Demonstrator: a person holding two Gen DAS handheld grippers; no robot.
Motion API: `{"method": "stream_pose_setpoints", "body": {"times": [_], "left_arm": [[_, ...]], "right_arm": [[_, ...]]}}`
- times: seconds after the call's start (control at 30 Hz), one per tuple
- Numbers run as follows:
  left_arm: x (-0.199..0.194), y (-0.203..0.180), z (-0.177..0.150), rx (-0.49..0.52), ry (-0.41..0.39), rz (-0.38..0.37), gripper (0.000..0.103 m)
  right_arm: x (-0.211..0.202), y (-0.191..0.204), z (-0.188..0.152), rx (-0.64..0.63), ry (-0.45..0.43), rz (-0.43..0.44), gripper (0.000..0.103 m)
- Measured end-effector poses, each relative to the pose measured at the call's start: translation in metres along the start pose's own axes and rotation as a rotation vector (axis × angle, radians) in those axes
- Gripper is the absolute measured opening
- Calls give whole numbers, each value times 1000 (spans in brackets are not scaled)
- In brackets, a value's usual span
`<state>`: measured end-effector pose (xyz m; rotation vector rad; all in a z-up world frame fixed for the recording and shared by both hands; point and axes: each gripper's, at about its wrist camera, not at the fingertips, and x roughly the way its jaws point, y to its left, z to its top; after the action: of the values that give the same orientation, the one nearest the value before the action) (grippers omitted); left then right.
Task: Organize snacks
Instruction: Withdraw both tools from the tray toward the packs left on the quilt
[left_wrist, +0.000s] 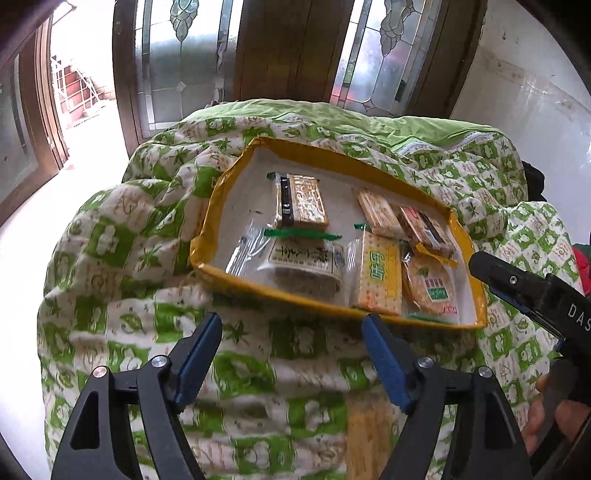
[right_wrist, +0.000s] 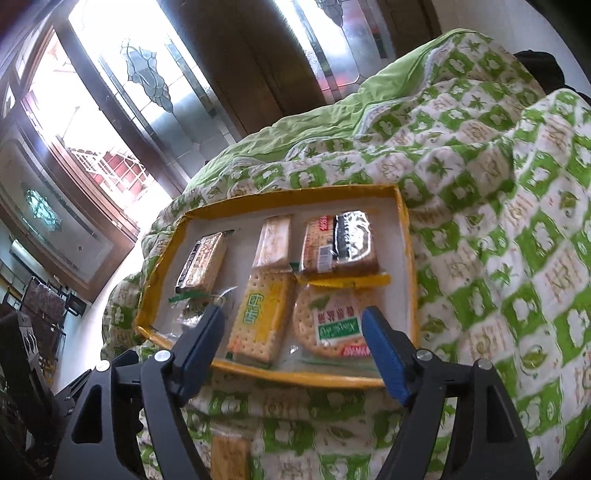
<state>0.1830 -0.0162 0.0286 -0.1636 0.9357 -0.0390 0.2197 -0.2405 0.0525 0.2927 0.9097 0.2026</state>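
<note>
One loose cracker pack (right_wrist: 229, 458) lies on the quilt (right_wrist: 498, 221) just short of the yellow tray (right_wrist: 404, 221), long axis pointing toward it. It sits below both my grippers; the right gripper (right_wrist: 293, 343) and left gripper (left_wrist: 291, 350) are both spread apart, empty, and I judge the left nearer.

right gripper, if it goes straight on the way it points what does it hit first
Probably the round cracker pack or the yellow cracker pack at the yellow tray's near edge; the right gripper has open jaws framing both, though depth is unclear.

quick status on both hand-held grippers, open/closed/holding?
Left hand-held gripper: open, holding nothing, short of the yellow tray.
Right hand-held gripper: open, holding nothing, at the tray's near edge.
</note>
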Motion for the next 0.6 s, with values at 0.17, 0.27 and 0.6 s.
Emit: {"method": "stream_pose_setpoints", "body": {"times": [0.17,0.27,0.6], "left_arm": [[-8,1,-10,-13,0,-4,81],[-12,1,-17,-12,3,-1,81],[-35,-2,-36,-17,-3,-9,81]], "right_arm": [[-9,-4,-12,12,7,-4,76],[-17,-7,-25,10,15,-14,76],[-40,-19,-56,44,19,-26,77]]}}
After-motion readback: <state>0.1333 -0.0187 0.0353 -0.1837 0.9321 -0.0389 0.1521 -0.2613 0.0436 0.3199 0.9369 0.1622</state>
